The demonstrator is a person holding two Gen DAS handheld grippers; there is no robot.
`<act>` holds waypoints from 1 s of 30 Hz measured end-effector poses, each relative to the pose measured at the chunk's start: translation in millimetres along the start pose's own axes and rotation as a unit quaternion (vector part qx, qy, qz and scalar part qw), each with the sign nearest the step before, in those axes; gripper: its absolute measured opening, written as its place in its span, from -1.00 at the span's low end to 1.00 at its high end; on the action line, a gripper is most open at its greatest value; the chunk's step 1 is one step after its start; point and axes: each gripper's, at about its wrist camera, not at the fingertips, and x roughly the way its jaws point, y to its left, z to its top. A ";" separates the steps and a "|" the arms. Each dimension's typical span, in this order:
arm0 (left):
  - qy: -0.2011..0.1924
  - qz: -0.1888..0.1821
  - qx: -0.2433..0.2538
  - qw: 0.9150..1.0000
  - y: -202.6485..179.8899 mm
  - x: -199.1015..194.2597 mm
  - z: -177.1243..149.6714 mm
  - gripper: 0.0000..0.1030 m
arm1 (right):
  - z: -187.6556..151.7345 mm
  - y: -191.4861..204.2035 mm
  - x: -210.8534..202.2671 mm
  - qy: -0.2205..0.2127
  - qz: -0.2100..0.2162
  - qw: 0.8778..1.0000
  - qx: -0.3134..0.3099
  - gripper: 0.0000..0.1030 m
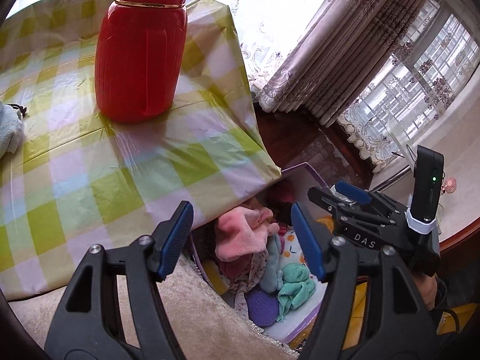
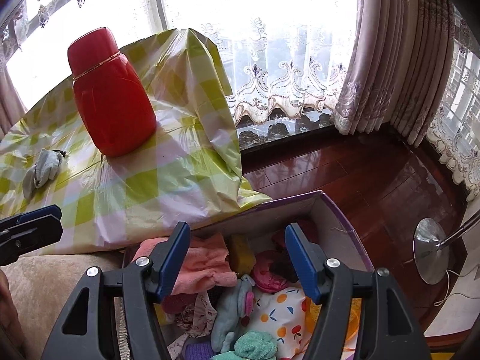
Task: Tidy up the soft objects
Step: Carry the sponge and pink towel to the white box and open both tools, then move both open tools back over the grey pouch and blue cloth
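Both hand-held grippers, left (image 1: 243, 240) and right (image 2: 237, 258), are hanging released over one box (image 2: 339, 219) holding the soft cloths (image 2: 204, 267). Only the right view is showing one grey cloth (image 2: 42, 171) whole, lying on the bench (image 2: 126, 186) beside one red flask (image 2: 111, 96).

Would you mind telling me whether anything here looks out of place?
Yes: one grey cloth lies crumpled on the table beside the red flask, apart from the other soft things piled in the box.
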 end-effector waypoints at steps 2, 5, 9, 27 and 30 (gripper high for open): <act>-0.004 0.001 -0.006 1.000 6.1 -3.2 0.2 0.37 | -2.8 10.4 8.4 0.012 0.004 1.000 -0.017 0.29; -0.012 0.006 -0.015 1.000 17.3 -13.4 -2.2 0.37 | -13.0 30.0 40.3 0.053 0.008 0.997 -0.047 0.29; -0.031 0.016 -0.033 0.999 38.2 -32.1 -4.1 0.37 | -32.4 58.4 95.1 0.108 0.013 0.991 -0.076 0.29; -0.114 0.120 -0.162 0.973 205.1 -121.2 -25.0 0.37 | -45.0 78.8 79.3 0.130 -0.004 0.986 -0.101 0.39; -0.129 0.157 -0.175 0.964 239.6 -133.0 -23.1 0.37 | -27.7 89.3 53.6 0.106 0.001 0.988 -0.111 0.41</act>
